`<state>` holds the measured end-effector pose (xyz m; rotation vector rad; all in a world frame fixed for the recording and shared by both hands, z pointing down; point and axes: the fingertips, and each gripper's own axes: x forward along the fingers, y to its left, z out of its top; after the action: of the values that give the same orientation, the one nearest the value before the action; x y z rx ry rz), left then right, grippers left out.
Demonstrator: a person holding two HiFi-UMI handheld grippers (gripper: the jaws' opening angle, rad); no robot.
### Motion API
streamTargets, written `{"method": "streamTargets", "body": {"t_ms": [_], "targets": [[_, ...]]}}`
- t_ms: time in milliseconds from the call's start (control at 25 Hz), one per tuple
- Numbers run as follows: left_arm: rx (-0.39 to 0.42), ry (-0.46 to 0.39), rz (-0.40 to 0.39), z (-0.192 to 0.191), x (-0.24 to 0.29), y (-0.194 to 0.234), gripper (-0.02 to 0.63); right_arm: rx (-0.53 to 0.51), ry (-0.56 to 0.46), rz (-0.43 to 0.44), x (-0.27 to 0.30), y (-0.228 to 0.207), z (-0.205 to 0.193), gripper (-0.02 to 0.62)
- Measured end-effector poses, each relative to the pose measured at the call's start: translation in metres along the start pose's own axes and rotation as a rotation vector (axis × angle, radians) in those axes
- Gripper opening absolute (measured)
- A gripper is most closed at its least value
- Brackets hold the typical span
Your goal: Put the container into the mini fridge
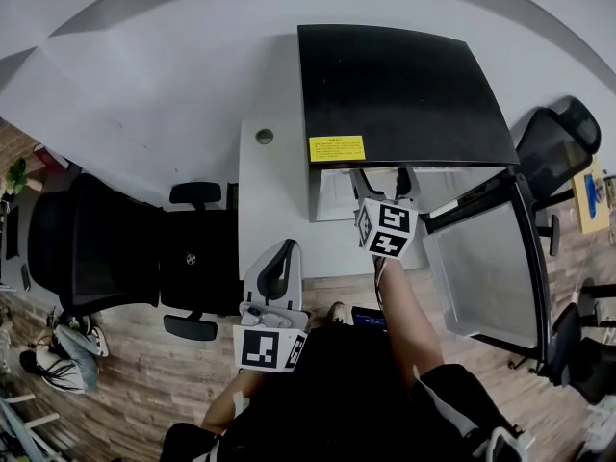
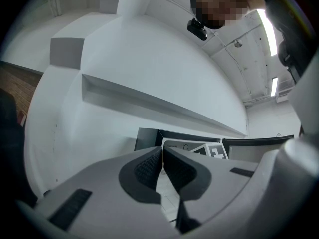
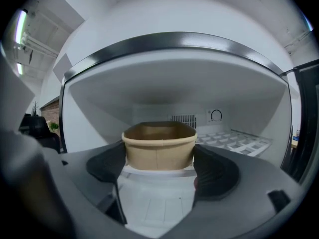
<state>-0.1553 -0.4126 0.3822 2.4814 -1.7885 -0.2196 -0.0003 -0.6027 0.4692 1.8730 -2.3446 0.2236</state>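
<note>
Left gripper point(image 1: 281, 258), held low over the counter point(image 1: 274, 200): fingers point(image 2: 144, 168) clenched together on nothing. Right gripper point(image 3: 159, 158) at the mouth of the mini fridge point(image 1: 399, 85), door point(image 1: 486, 268) swung open: fingers grasping the tan container point(image 3: 159, 146) by both sides, upright, open top showing only bare inner wall. Behind it, a wire shelf point(image 3: 239, 141) and a dial point(image 3: 216, 115) on the back wall

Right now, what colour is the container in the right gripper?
The open paper container is light tan, clearest in the right gripper view.

Tan container point(image 3: 158, 146), black mini fridge point(image 1: 399, 94)
</note>
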Motion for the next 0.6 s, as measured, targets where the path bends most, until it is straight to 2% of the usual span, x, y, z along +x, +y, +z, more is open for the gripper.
{"method": "streamTargets", "body": {"t_ms": [600], "targets": [[-0.005,-0.002,0.005,0.001,-0.013,0.001,0.015,-0.009,0.016,0.014,-0.007,0.001,-0.003,0.425]]}}
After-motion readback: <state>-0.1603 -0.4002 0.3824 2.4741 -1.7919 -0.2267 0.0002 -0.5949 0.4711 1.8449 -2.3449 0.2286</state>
